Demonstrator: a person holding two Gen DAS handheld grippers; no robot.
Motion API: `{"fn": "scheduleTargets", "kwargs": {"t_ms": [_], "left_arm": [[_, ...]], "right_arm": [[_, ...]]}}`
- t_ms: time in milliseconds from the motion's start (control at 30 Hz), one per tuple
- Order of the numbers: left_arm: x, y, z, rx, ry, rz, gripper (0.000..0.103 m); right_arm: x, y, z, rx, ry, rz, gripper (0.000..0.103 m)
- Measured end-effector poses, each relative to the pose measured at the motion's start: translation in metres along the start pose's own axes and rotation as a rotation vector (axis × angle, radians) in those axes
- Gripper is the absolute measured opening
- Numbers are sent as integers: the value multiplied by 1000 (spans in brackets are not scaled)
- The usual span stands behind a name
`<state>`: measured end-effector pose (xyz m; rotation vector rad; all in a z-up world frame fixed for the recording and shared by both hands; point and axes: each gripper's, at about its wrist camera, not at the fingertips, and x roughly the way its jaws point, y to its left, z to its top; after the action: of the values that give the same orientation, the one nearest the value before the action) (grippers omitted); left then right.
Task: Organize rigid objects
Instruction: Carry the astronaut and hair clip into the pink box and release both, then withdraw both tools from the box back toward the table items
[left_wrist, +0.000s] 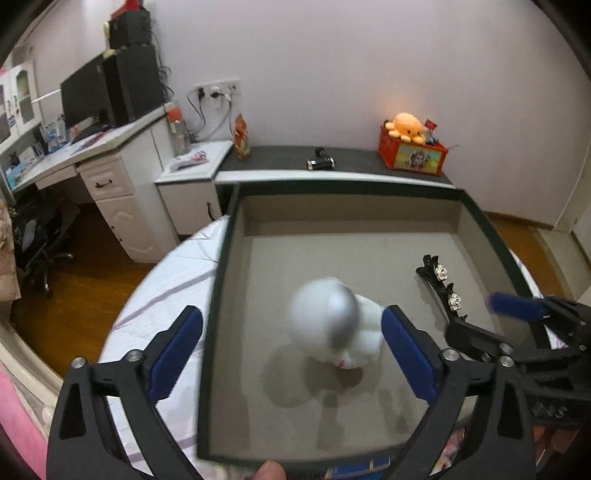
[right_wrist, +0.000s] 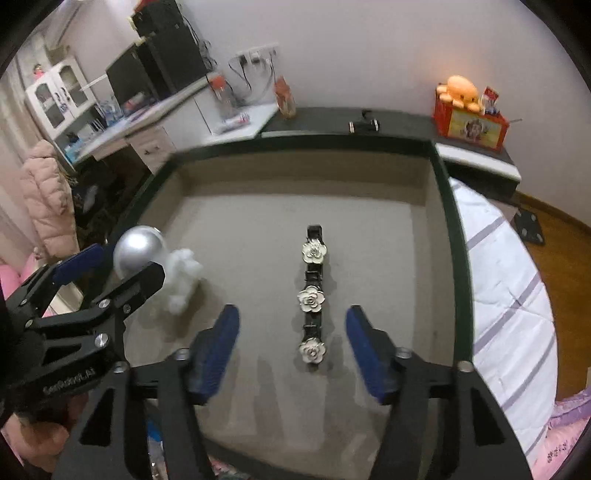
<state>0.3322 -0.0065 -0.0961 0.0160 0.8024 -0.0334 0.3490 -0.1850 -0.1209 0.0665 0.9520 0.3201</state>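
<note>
the hair clip (right_wrist: 313, 295) lay lengthwise between the right gripper (right_wrist: 291, 347)'s spread, empty fingers; left gripper (left_wrist: 291, 350) released too.

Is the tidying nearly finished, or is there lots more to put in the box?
Some looks done: the black flower hair clip already lies flat in the grey box. The white astronaut toy is in the box too, blurred, between the open jaws of the left gripper, apparently just let go. The right gripper hovers open over the clip, holding nothing. What remains outside the box is not visible here.
</note>
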Motion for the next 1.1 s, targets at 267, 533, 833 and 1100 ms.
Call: {"fn": "scheduleTargets", "kwargs": {"t_ms": [267,533,833,1100], "left_arm": [[-95,22,-27,-38,-189,11,103],[-174,34,-73,-86,-305,41,103],[-236,24,-115,-70,-335,56,103],[-262,18,-151,-89,-322,40,103]], "right_arm": [[-87,20,-33,3,-191,-76,87],[-166,39,-99,56,-340,-84,88],[-216,54,-155,66,-419,-143,88],[-238,81,-197,54,-485,-192,88]]}}
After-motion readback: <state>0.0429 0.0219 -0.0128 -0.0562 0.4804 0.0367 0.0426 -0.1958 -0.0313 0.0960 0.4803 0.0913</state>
